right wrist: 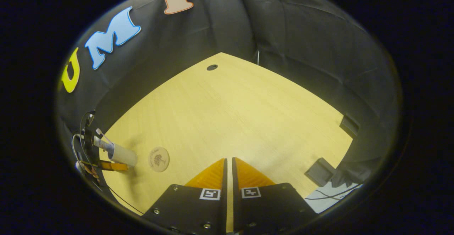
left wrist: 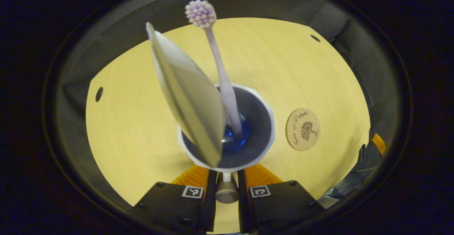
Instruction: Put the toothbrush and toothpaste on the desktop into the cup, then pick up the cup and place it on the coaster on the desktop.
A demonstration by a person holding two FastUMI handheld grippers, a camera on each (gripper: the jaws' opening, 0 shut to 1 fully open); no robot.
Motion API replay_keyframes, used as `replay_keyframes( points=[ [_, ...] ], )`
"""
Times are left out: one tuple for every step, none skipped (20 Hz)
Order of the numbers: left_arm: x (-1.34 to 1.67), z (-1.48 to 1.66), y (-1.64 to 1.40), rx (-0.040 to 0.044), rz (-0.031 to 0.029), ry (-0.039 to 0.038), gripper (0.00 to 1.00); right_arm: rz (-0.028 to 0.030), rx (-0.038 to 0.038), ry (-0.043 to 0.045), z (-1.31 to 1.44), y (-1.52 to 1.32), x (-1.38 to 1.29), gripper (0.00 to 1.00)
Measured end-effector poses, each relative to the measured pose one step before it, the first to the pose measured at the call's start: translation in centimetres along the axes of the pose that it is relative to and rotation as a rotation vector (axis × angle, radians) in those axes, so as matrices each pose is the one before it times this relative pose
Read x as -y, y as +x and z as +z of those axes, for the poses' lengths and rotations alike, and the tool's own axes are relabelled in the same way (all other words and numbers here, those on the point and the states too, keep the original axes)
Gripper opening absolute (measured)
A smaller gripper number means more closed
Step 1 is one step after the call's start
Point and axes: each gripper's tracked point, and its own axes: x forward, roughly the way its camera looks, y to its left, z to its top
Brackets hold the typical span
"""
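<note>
so the pale lilac toothbrush with the purple-and-white bristle head [left wrist: 227, 86] and the flat white toothpaste tube [left wrist: 188, 100] are both standing in the white faceted cup with the grey inside and blue base [left wrist: 264, 121], leaning on its rim w/ their tops poking up and out; first half of the job looks done imo

left gripper [left wrist: 227, 174] sits right at the near wall of the cup, one finger each side of a narrow bit of it, jaws drawn in close; looks like it's pinching the cup by that near edge, prob so the tall stuff inside stays clear of the fingers; can't tell if the cup is off the yellowish wooden desktop [left wrist: 142, 139] or resting on it; in the right gripper view the cup [right wrist: 122, 154] shows far off to the side w/ the other gripper on it

round cork coaster with a dark printed design [left wrist: 302, 129] lies flat just beside the cup, bare; short hop over, main risk is tipping since the load is top-heavy

right gripper [right wrist: 229, 167] hangs over bare desktop, well apart from everything, fingers nearly together w/ only a thin slit between, gripping nothing; parked out of the way i guess
</note>
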Motion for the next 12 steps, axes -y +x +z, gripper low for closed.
replay_keyframes(
  points=[
    [-0.048,0.259,-0.074,0.01205,0.0027,0.00449,0.33,0.00318,-0.00526,0.00042,-0.102,0.092,-0.131,0.07],
    [0.109,-0.315,0.04,-0.00544,0.00096,0.00317,0.31,0.0035,-0.00607,0.00145,-0.179,0.104,-0.258,0.07],
    [0.065,0.13,-0.006,0.00398,-0.00188,0.00071,0.31,0.00265,-0.00515,-0.00215,-0.162,0.108,-0.14,0.07],
    [-0.053,0.001,-0.078,0.00454,-0.001,-0.00323,0.31,0.00108,-0.0043,-0.00678,-0.03,0.051,-0.08,0.07],
    [0.024,-0.098,-0.064,-0.00067,-0.00031,-0.00279,0.31,0.00028,-0.00264,-0.00686,-0.193,0.096,-0.015,0.07],
    [0.006,0.0,-0.055,0.00271,-0.00042,-0.00143,0.29,0.00031,-0.00131,-0.0034,-0.017,-0.04,-0.076,0.07],
    [0.075,-0.01,-0.045,0.00188,0.00126,0.00335,0.31,0.00072,-0.00031,-0.00066,-0.091,0.076,-0.073,0.07],
    [0.009,0.036,-0.097,0.004,0.00181,0.00834,0.29,0.00013,-0.00196,-0.00044,-0.041,0.13,-0.084,0.07],
    [0.185,0.108,-0.112,0.0065,0.00007,0.01445,0.29,0.00001,-0.00206,-0.00001,-0.05,0.017,-0.021,0.07],
    [0.345,0.165,-0.29,0.00812,-0.00122,0.01765,0.31,-0.00146,-0.00061,0.00065,-0.068,-0.024,0.001,0.07],
    [0.461,0.279,-0.267,0.01008,-0.00322,0.01939,0.31,-0.00016,0.00165,0.00105,-0.041,0.046,-0.017,0.07],
    [0.66,0.344,-0.374,0.00967,-0.00832,0.02002,0.31,-0.00156,-0.00047,0.00069,-0.016,0.01,0.001,0.07]
  ],
)
